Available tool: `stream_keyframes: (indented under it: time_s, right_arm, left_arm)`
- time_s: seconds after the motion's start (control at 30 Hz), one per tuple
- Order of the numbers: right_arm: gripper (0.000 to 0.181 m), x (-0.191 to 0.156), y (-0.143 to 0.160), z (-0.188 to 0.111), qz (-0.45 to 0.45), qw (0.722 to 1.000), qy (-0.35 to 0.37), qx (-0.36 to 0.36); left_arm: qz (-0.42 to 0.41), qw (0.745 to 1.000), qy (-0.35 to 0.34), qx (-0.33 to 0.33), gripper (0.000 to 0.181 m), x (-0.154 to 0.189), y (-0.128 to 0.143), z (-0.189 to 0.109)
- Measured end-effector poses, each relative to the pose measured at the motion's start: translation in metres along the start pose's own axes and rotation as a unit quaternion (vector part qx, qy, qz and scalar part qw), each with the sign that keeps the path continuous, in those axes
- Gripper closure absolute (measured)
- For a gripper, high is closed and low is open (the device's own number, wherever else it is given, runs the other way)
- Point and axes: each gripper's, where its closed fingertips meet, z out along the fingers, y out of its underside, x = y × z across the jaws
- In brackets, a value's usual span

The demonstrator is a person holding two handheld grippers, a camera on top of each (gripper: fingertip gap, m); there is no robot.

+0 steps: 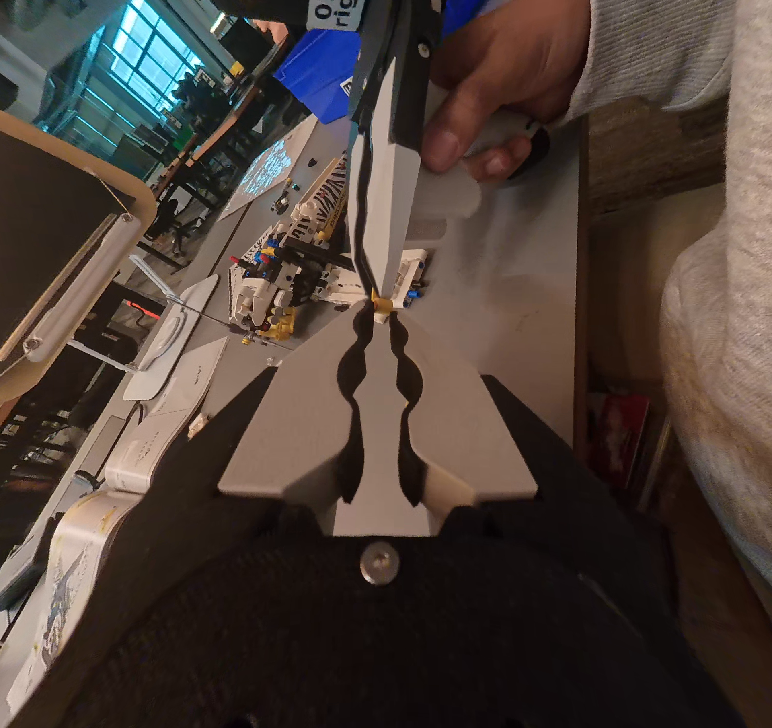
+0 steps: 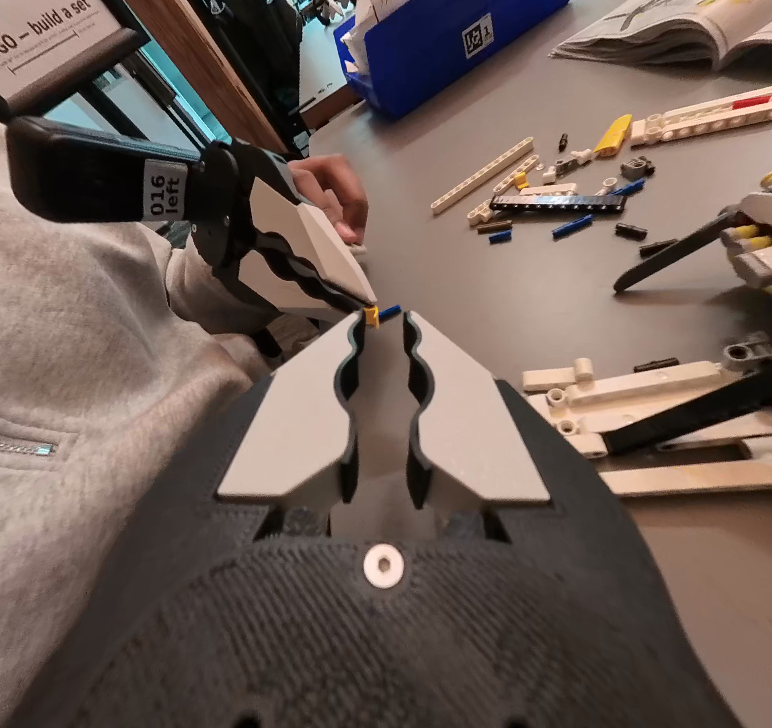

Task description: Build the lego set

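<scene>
My left gripper [image 1: 380, 311] is shut on a small yellow connector [image 1: 382, 304] and holds it above the grey table [image 1: 501, 311]. It also shows in the right wrist view [image 2: 369, 304], coming in from the left. A blue pin [image 2: 390, 311] sticks out of the yellow connector [image 2: 371, 316]. My right gripper [image 2: 384, 315] has its tips closed to a narrow gap. One tip is against the connector and the other at the pin's free end. In the left wrist view it [image 1: 373, 290] comes down from above, tip to tip with the left one.
A part-built white and black model [image 1: 288, 273] lies behind the grippers; its parts also show at the right [image 2: 647, 411]. Loose beams and pins [image 2: 543, 194] are scattered mid-table. A blue bin [image 2: 459, 27] and an open instruction booklet [image 2: 668, 18] sit at the back. Left and right tips are no more than a few centimetres apart.
</scene>
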Motion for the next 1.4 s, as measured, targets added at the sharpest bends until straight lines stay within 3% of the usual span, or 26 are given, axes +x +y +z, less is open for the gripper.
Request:
stream_keyframes:
  time_s: [0.13, 0.23, 0.43, 0.53, 0.73, 0.87, 1.0, 1.17, 1.4]
  right_arm:
    - [0.181, -0.002, 0.003, 0.004, -0.012, 1.0, 0.002, -0.006]
    - [0.181, -0.001, 0.003, 0.003, -0.012, 1.0, 0.006, -0.004]
    - [0.181, 0.025, 0.017, -0.006, 0.05, 0.993, 0.105, -0.031]
    - [0.181, 0.033, 0.03, -0.006, 0.092, 0.981, 0.169, -0.028]
    - [0.181, 0.036, 0.048, 0.0, 0.146, 0.962, 0.228, -0.024]
    - [0.181, 0.035, 0.048, 0.004, 0.173, 0.96, 0.221, -0.018]
    - [0.181, 0.031, 0.046, 0.011, 0.175, 0.962, 0.211, -0.011]
    - [0.181, 0.026, 0.048, 0.018, 0.178, 0.964, 0.195, -0.028]
    - [0.149, 0.016, 0.051, 0.009, 0.136, 0.972, 0.176, -0.076]
  left_arm:
    - [-0.017, 1.0, 0.0, -0.001, 0.176, -0.001, 0.002, 0.0]
    - [-0.038, 0.999, -0.005, -0.016, 0.174, -0.005, 0.008, 0.0]
    - [-0.113, 0.99, 0.002, -0.084, 0.159, -0.006, 0.036, -0.008]
    - [-0.147, 0.983, 0.041, -0.097, 0.153, 0.002, 0.039, -0.008]
    - [-0.172, 0.964, 0.12, -0.162, 0.141, 0.022, 0.055, 0.002]
    - [-0.195, 0.954, 0.149, -0.172, 0.141, 0.025, 0.057, 0.005]
    - [-0.19, 0.953, 0.16, -0.175, 0.165, 0.029, 0.057, 0.005]
    - [-0.185, 0.954, 0.159, -0.175, 0.168, 0.029, 0.057, 0.005]
    - [-0.189, 0.952, 0.169, -0.172, 0.168, 0.031, 0.056, 0.004]
